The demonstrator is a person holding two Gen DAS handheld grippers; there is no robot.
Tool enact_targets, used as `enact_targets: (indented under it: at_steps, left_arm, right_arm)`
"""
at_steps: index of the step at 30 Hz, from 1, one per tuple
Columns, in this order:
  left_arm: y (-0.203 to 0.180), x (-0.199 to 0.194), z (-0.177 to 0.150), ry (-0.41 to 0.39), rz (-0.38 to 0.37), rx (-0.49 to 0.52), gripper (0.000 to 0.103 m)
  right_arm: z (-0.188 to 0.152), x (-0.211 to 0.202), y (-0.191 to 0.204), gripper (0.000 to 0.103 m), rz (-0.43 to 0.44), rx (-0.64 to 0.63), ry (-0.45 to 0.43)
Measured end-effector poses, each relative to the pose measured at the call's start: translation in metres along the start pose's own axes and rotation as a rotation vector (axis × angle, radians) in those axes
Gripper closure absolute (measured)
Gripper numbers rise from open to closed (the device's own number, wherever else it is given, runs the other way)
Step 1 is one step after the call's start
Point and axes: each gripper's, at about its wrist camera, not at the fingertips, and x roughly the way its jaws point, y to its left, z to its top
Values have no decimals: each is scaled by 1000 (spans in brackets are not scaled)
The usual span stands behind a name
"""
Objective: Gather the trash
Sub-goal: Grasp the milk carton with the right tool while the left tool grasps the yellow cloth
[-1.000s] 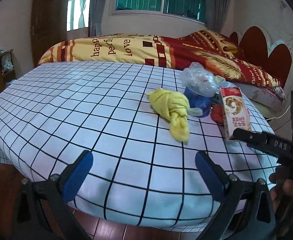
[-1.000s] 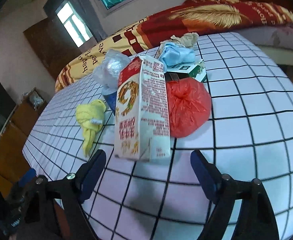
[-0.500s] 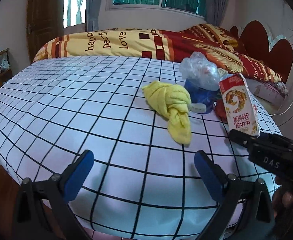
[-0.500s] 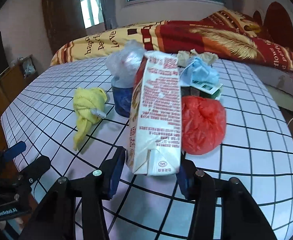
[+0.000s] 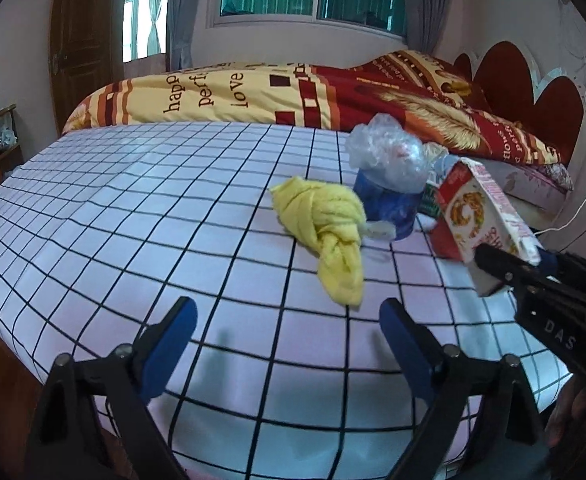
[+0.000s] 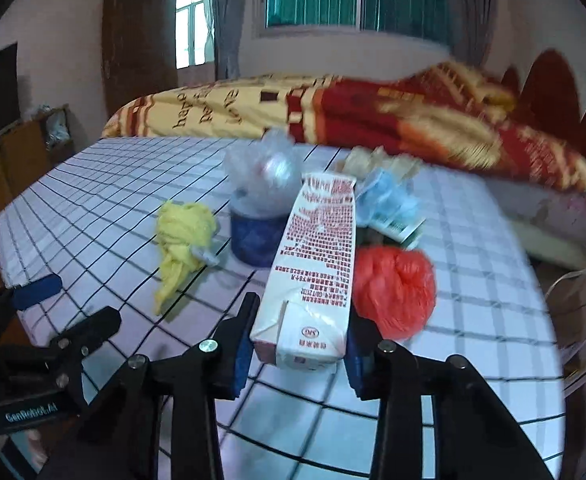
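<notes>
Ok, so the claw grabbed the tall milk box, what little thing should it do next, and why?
Probably lift it a little higher, clear of the pile. The right gripper, jaws just closing, pinches the tall white-and-red milk carton at its base, tilted, with the crumpled red plastic bag and blue cup close beside it. No bin is in view.

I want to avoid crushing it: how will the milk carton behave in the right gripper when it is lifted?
The milk carton is thin paperboard, so it probably dents if squeezed harder. The right gripper, whose jaws have just been closing, pinches only its base, and the carton already leans in the left wrist view, so it may pivot. Whether it is full cannot be told.
</notes>
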Motion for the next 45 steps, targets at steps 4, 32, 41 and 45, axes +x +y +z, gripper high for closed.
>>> enact_targets:
  at_steps: [4,32,41,45]
  left_arm:
    - [-9,4,11,-13,-14,11,12]
    - [-38,9,24,-26,-81,58,64]
    - [-55,-28,11,-37,-106,86,64]
    - [-63,-43,4,-44,-123,99,64]
  right_arm:
    - [8,-4,-8,63,-21,6,-8]
    - [19,-23,-45,64,-7,27,-66]
    - [-4,-68,-73,64,-62,70,-72]
    - [-17,-88,-80,64,-93,62,-68]
